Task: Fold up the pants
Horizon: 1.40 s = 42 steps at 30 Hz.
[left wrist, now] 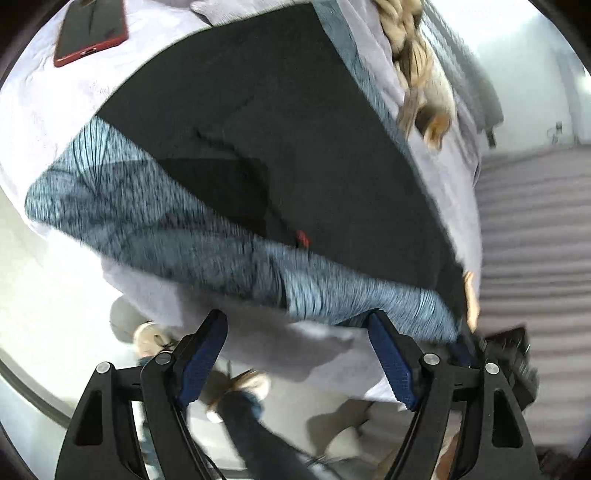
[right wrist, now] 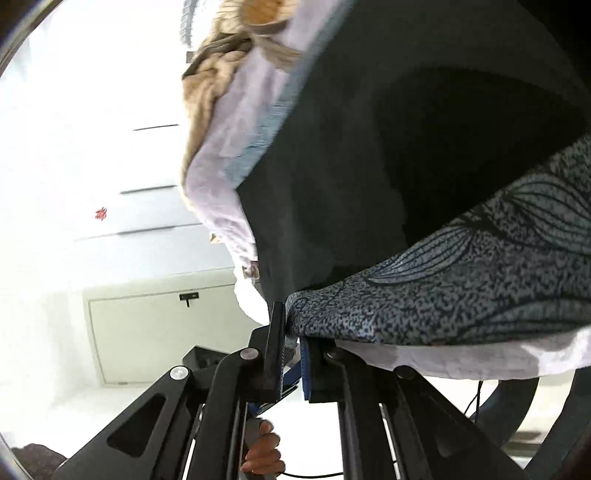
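The pants (left wrist: 280, 147) are dark, with a blue-grey leaf-patterned band (left wrist: 177, 229), and lie spread on a pale lilac sheet (left wrist: 55, 110). My left gripper (left wrist: 297, 321) is open at the sheet's near edge. Its blue-padded fingers (left wrist: 201, 354) stand wide apart just below the patterned band, and only sheet shows between them. In the right wrist view my right gripper (right wrist: 291, 339) is shut on the corner of the patterned band (right wrist: 461, 280), where it hangs over the sheet's edge (right wrist: 424, 358). The dark cloth (right wrist: 369, 184) rises behind it.
A red-cased phone (left wrist: 88, 33) lies on the sheet at the far left. A tan knitted item (left wrist: 417, 62) sits along the far side. A striped surface (left wrist: 535, 221) lies to the right. Below are shoes (left wrist: 147, 336), a jeans leg (left wrist: 251, 424) and a white cabinet door (right wrist: 147, 332).
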Motion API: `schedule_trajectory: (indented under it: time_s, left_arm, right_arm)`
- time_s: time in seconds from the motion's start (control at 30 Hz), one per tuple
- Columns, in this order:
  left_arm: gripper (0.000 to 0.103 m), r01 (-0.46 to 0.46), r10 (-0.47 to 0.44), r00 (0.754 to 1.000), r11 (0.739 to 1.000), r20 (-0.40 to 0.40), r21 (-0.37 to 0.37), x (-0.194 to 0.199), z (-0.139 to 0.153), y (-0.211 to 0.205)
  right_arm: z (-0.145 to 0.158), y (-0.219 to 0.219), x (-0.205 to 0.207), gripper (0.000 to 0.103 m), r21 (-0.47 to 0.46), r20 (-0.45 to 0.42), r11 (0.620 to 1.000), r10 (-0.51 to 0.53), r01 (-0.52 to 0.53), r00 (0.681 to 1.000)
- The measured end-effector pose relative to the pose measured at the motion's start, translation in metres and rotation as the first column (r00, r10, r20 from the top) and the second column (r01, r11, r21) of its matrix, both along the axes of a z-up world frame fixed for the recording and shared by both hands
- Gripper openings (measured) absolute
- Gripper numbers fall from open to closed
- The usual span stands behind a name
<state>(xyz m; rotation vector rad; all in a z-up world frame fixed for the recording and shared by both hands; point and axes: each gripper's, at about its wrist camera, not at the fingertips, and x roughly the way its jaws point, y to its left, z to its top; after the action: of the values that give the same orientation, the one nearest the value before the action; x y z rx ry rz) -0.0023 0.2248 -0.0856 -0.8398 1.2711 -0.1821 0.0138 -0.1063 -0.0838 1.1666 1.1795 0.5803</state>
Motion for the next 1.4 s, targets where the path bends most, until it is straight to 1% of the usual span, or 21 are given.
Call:
schedule_trajectory:
  time_s: [0.13, 0.23, 0.27, 0.3, 0.37, 0.47, 0.53, 0.63, 0.77, 0.83, 0.93, 0.97, 1.03, 1.1, 1.13, 1.17, 1.2, 1.23, 1.3, 1.37, 1.4]
  left_arm:
    - [0.080, -0.087, 0.088, 0.996, 0.996, 0.004, -0.032, 0.009, 0.001, 0.019]
    - [0.079, -0.101, 0.101, 0.995, 0.995, -0.025, 0.007, 0.014, -0.003, 0.030]
    - [0.064, -0.091, 0.092, 0.995, 0.995, -0.030, 0.042, 0.017, -0.005, 0.030]
    - [0.054, -0.072, 0.074, 0.997, 0.995, -0.033, 0.075, 0.019, -0.006, 0.029]
    - [0.025, -0.010, 0.018, 0.998, 0.988, -0.052, 0.156, 0.024, -0.007, 0.025]
    - [0.022, 0.027, -0.024, 1.000, 0.981, -0.017, 0.191, 0.026, 0.012, 0.025]
    - [0.022, 0.046, -0.054, 0.998, 0.974, 0.029, 0.221, 0.032, 0.034, 0.021]
    - [0.022, 0.052, -0.088, 0.989, 0.962, 0.122, 0.269, 0.057, 0.073, 0.012]
    - [0.022, 0.012, -0.070, 0.977, 0.961, 0.202, 0.276, 0.107, 0.101, 0.003]
    - [0.022, 0.013, -0.087, 0.970, 0.951, 0.229, 0.308, 0.142, 0.107, -0.003]
    - [0.022, 0.023, -0.119, 0.965, 0.927, 0.234, 0.375, 0.198, 0.095, -0.019]
    - [0.022, 0.021, -0.122, 0.967, 0.914, 0.225, 0.405, 0.219, 0.084, -0.023]
    - [0.023, 0.020, -0.121, 0.972, 0.899, 0.203, 0.438, 0.244, 0.066, -0.023]
    - [0.030, 0.021, -0.118, 0.979, 0.871, 0.168, 0.491, 0.266, 0.046, -0.026]
    - [0.040, 0.010, -0.105, 0.983, 0.850, 0.151, 0.527, 0.276, 0.036, -0.028]
    - [0.051, -0.002, -0.092, 0.986, 0.830, 0.141, 0.557, 0.279, 0.030, -0.027]
    - [0.051, -0.008, -0.086, 0.986, 0.824, 0.139, 0.566, 0.282, 0.025, -0.026]
    - [0.051, -0.003, -0.087, 0.987, 0.828, 0.133, 0.561, 0.283, 0.020, -0.025]
    - [0.051, 0.008, -0.096, 0.987, 0.823, 0.126, 0.568, 0.282, 0.024, -0.023]
    - [0.051, -0.010, -0.098, 0.985, 0.797, 0.145, 0.604, 0.275, 0.039, -0.023]
    - [0.051, -0.019, -0.102, 0.982, 0.782, 0.158, 0.624, 0.270, 0.048, -0.022]
  right_arm:
    - [0.003, -0.002, 0.000, 0.008, -0.053, -0.005, 0.998, 0.039, -0.040, 0.999]
    - [-0.003, -0.007, -0.006, 0.008, -0.080, -0.021, 0.995, 0.051, -0.053, 0.998]
    - [-0.007, -0.009, -0.007, 0.008, -0.081, -0.026, 0.995, 0.049, -0.051, 0.998]
    - [-0.010, -0.009, -0.008, 0.008, -0.083, -0.034, 0.995, 0.044, -0.047, 0.998]
    - [-0.016, -0.010, -0.008, 0.008, -0.089, -0.048, 0.996, 0.026, -0.030, 0.999]
    - [-0.013, -0.016, -0.009, 0.008, -0.101, -0.043, 0.995, 0.007, -0.011, 0.999]
    - [0.001, -0.018, 0.001, 0.008, -0.102, -0.017, 0.995, 0.010, -0.012, 1.000]
    - [0.024, -0.024, 0.022, 0.008, -0.111, 0.030, 0.993, 0.038, -0.035, 0.999]
    - [0.047, -0.031, 0.084, 0.008, -0.138, 0.070, 0.985, 0.118, -0.107, 0.991]
    - [0.054, -0.035, 0.116, 0.008, -0.160, 0.082, 0.977, 0.152, -0.137, 0.985]
    - [0.051, -0.041, 0.170, 0.008, -0.186, 0.067, 0.967, 0.188, -0.173, 0.980]
    - [0.045, -0.042, 0.188, 0.008, -0.197, 0.052, 0.962, 0.203, -0.189, 0.978]
    - [0.027, -0.039, 0.223, 0.008, -0.216, 0.020, 0.953, 0.221, -0.212, 0.975]
    - [0.008, -0.036, 0.250, 0.008, -0.244, -0.005, 0.942, 0.236, -0.230, 0.972]
    - [0.001, -0.036, 0.261, 0.008, -0.261, -0.014, 0.937, 0.238, -0.233, 0.971]
    - [-0.006, -0.035, 0.270, 0.008, -0.274, -0.024, 0.932, 0.242, -0.239, 0.970]
    - [-0.016, -0.033, 0.279, 0.008, -0.292, -0.038, 0.924, 0.247, -0.247, 0.968]
    - [-0.024, -0.029, 0.286, 0.008, -0.309, -0.047, 0.917, 0.250, -0.252, 0.967]
    - [-0.034, -0.026, 0.296, 0.008, -0.340, -0.068, 0.903, 0.256, -0.264, 0.964]
    - [-0.035, -0.027, 0.300, 0.008, -0.348, -0.082, 0.899, 0.255, -0.268, 0.963]
    - [-0.029, -0.027, 0.299, 0.010, -0.351, -0.077, 0.897, 0.257, -0.267, 0.963]
